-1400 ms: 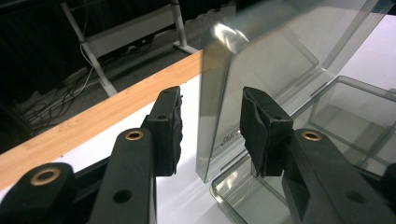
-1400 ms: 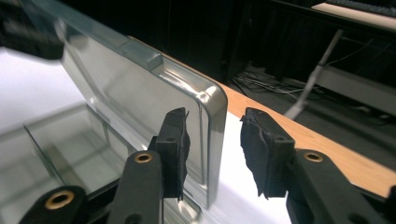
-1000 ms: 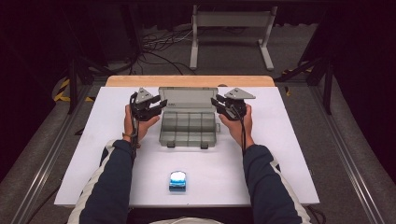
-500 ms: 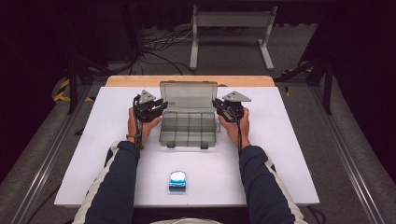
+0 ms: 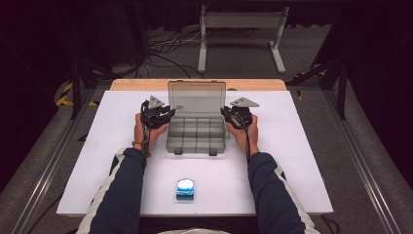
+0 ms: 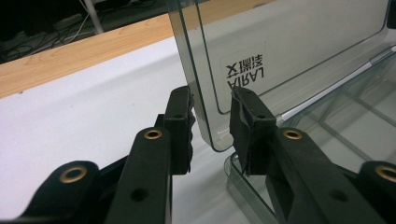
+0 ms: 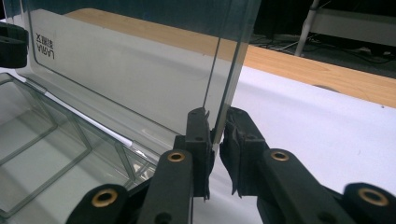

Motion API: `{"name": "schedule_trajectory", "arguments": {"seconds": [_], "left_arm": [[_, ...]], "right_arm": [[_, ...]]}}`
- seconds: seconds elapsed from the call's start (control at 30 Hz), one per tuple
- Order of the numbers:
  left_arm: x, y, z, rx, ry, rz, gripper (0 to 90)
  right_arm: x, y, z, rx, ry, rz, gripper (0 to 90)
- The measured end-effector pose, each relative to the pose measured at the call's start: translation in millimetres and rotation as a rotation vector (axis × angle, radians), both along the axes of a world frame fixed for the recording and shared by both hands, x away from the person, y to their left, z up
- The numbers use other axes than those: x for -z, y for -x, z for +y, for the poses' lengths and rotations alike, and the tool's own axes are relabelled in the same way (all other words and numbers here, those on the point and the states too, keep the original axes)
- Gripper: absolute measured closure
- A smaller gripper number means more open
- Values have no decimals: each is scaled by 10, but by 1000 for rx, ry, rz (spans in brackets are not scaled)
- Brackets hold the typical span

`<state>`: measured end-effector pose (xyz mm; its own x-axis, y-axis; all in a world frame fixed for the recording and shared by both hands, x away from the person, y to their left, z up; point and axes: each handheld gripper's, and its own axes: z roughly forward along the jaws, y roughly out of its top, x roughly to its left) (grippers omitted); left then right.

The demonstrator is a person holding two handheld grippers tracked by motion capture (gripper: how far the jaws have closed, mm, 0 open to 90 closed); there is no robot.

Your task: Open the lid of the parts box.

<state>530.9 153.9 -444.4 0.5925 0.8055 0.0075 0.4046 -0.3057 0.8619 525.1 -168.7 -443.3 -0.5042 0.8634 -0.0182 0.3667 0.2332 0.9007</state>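
Observation:
A clear plastic compartment box lies mid-table with its lid raised upright at the back. My left gripper is at the lid's left edge and my right gripper at its right edge. In the left gripper view my left gripper is shut on the lid's lower corner. In the right gripper view my right gripper pinches the thin edge of the lid above the empty compartments. Both pairs of jaws have just been closing onto the lid.
A small blue and white object sits near the front edge of the white tabletop. A wooden strip runs along the table's far edge. Cables and a metal stand are on the floor beyond.
The lid has swung up from a low backward lean to nearly upright. Both grippers stayed at its side edges and drew in a little toward the box.

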Motion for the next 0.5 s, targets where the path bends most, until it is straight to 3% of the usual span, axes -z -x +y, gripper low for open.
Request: {"name": "schedule_trajectory", "arguments": {"seconds": [0.5], "left_arm": [[26, -15, 5, -17, -32, 5, 686]], "right_arm": [[49, 7, 115, 12, 73, 5, 731]]}}
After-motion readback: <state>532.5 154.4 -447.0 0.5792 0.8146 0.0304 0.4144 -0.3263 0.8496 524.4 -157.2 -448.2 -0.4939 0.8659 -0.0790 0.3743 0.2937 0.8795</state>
